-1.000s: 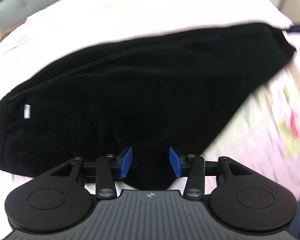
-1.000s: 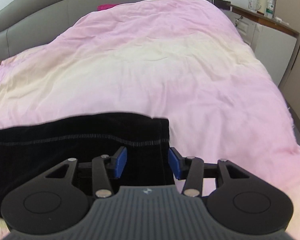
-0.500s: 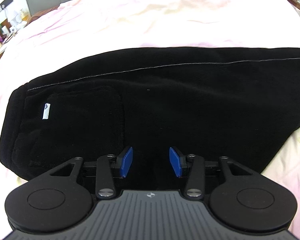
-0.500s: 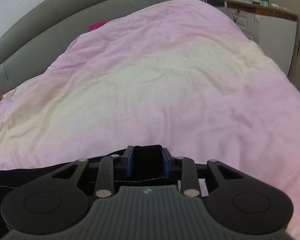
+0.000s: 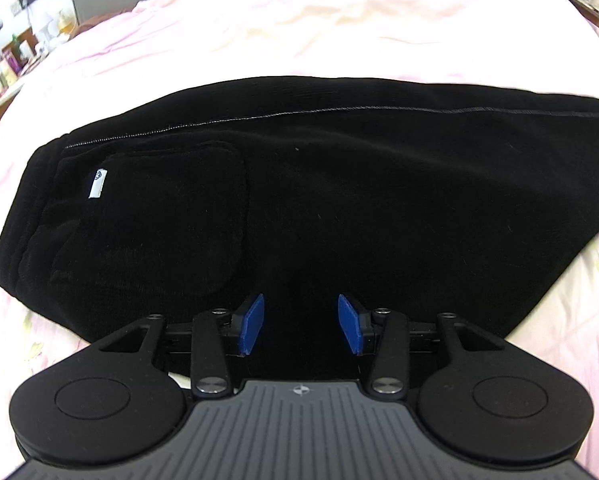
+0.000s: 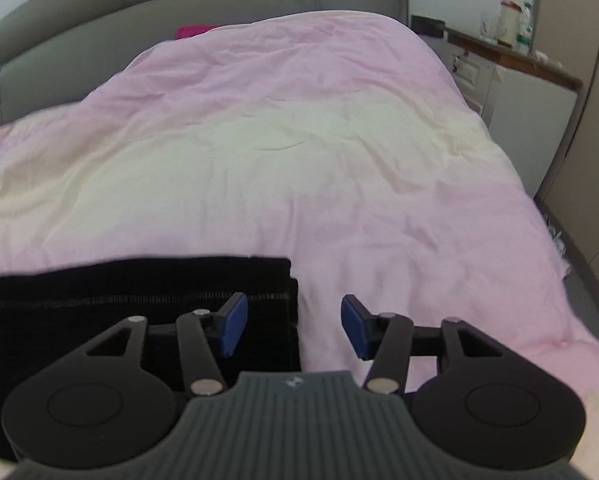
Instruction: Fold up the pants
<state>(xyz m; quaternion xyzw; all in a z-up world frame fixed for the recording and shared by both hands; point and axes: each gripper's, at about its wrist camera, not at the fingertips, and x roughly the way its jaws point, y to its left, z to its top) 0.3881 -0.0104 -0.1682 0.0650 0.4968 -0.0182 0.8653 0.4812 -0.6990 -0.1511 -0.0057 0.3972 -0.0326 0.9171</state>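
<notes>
Released since half a second ago: right gripper (image 6: 290, 328) fingers opening, pants hem (image 6: 259, 300) between them, untouched. Left gripper (image 5: 301, 328) fingers apart over black cloth, gripping nothing. Pants (image 5: 299, 200) flat across pink bed (image 5: 259, 32), pocket tag (image 5: 97, 183) at left.

1. The black pants (image 5: 339, 200) lie flat on the pink bed cover, folded lengthwise, stretched left to right.
2. A stitched side seam runs along their far edge.
3. A patch pocket with a small white tag (image 5: 98, 183) sits near the left end.
4. The leg hem (image 6: 275, 300) ends squarely, its layers stacked slightly offset.
</notes>
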